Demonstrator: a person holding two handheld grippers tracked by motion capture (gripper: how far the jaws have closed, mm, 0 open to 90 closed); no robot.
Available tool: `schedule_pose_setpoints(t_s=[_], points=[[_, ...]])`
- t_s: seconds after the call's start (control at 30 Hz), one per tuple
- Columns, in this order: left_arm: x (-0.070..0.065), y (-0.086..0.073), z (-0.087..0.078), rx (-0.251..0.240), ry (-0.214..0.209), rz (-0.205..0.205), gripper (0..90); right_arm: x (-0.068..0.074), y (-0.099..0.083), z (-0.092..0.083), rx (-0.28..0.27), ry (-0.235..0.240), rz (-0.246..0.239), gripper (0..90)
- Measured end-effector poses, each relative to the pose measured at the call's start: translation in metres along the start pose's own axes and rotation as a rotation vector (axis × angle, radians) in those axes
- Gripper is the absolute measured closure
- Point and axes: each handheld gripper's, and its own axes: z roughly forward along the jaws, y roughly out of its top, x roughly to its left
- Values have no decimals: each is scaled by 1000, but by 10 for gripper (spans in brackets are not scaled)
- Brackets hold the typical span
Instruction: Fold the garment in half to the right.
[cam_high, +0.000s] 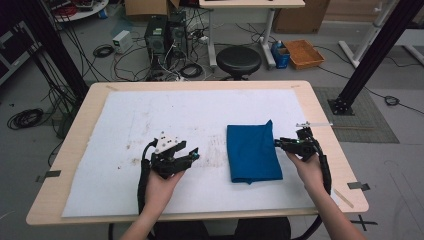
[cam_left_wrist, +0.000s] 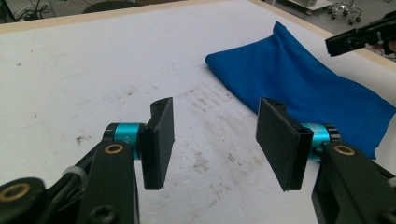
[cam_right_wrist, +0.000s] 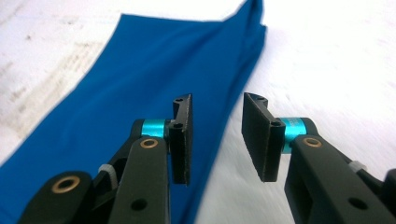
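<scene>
Overhead, the high view shows a wooden table (cam_high: 320, 107) covered by a stained white mat (cam_high: 165, 115). A folded blue cloth (cam_high: 251, 152) lies flat on the mat, toward four o'clock from the mat's centre. The left gripper (cam_high: 194, 156) sits at about seven o'clock from centre, held in the person's left hand (cam_high: 161, 186), its tips pointing at three o'clock toward the cloth and well apart from it. The right gripper (cam_high: 278, 143) is at the cloth's right edge, tips pointing at nine o'clock, just beside the fabric; contact cannot be confirmed from this angle. The right hand (cam_high: 310, 172) holds it from five o'clock.

Next, the left gripper view: the left gripper (cam_left_wrist: 215, 137) has its jaws standing wide apart with nothing between them, above bare, soiled mat (cam_left_wrist: 93, 65). The blue cloth (cam_left_wrist: 299, 88) lies at two o'clock, clear of the pads. The other gripper's black tip (cam_left_wrist: 348, 39) shows at the upper right, past the cloth's far side.

Finally, the right gripper view: the right gripper (cam_right_wrist: 217, 135) has its jaws parted, nothing clamped. The blue cloth (cam_right_wrist: 126, 84) fills the area from nine to twelve o'clock, its folded edge running beneath the gap, and the pads do not press on it. White mat (cam_right_wrist: 336, 56) lies at two o'clock.
</scene>
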Motion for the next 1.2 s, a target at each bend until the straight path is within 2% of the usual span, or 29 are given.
schedule_pose_setpoints(t_s=[0.1, 0.17, 0.23, 0.4, 0.47, 0.53, 0.63, 0.7, 0.73, 0.8, 0.83, 0.87, 0.9, 1.03, 1.13, 1.2], points=[[0, -1, 0, 2, 1, -3, 469, 1, 5, 11, 8, 2, 7, 650], [0, -1, 0, 3, 1, -2, 468, 2, 5, 17, 32, 7, -1, 802], [0, -1, 0, 4, 0, -5, 468, 2, 5, 19, 43, -10, -24, 900], [0, -1, 1, 6, -3, -1, 468, 0, 3, 14, 41, -56, -40, 900], [0, -2, 1, 9, -3, 0, 469, -3, 3, 12, 35, -55, -34, 900], [-1, -2, 2, 8, -4, 0, 469, -5, 5, 11, 3, -41, -14, 764], [-1, -2, 2, 9, -4, 0, 468, -7, 11, 12, -34, -28, 15, 667], [-1, -2, 2, 9, -4, -1, 468, -9, 15, 16, -59, 1, 53, 646], [-1, -2, 2, 10, -4, 0, 468, -10, 16, 17, -52, 5, 64, 633], [-1, -2, 2, 10, -4, -1, 468, -10, 18, 26, -34, -2, 68, 642], [-1, -2, 2, 11, -5, 1, 468, -10, 18, 29, -25, -1, 60, 696], [-1, -2, 2, 11, -5, 1, 468, -10, 18, 29, -25, -1, 60, 696], [-1, -3, 2, 10, -3, 0, 469, -6, 18, 32, -4, -17, 14, 899], [0, -3, 2, 12, -2, 0, 468, -6, 18, 28, 6, -50, -16, 900], [-1, -3, 2, 13, -3, 3, 468, -12, 16, 23, 10, -73, 1, 900], [-1, -3, 2, 14, -6, 5, 468, -15, 15, 23, 15, -72, 13, 900]])
